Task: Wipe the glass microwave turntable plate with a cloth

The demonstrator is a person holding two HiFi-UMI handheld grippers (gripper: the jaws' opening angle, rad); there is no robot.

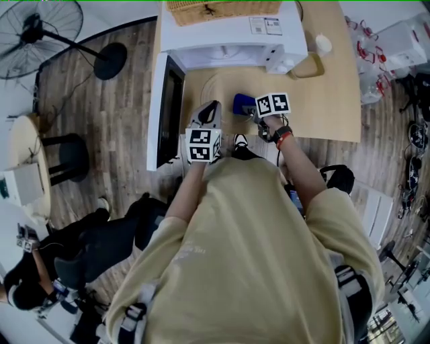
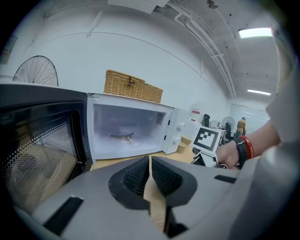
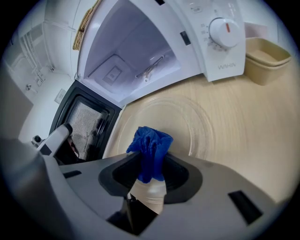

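Note:
The clear glass turntable plate (image 3: pixel 197 123) lies flat on the wooden table in front of the open microwave (image 3: pixel 154 42); in the head view the plate (image 1: pixel 220 86) shows only faintly. My right gripper (image 3: pixel 149 161) is shut on a bunched blue cloth (image 3: pixel 151 147), held just over the plate's near edge. From the head view, the cloth (image 1: pixel 242 104) sits at the plate's right side with the right gripper (image 1: pixel 251 107) behind it. My left gripper (image 2: pixel 150 163) is shut with nothing in it and hovers at the plate's near left (image 1: pixel 211 111), pointing at the microwave cavity.
The microwave door (image 1: pixel 164 111) stands open to the left. A roller ring (image 2: pixel 123 137) lies inside the cavity. A wicker basket (image 1: pixel 222 9) sits on the microwave. A beige container (image 3: pixel 266 57) stands right of it. A fan (image 1: pixel 47 30) and a seated person (image 1: pixel 74 255) are at the left.

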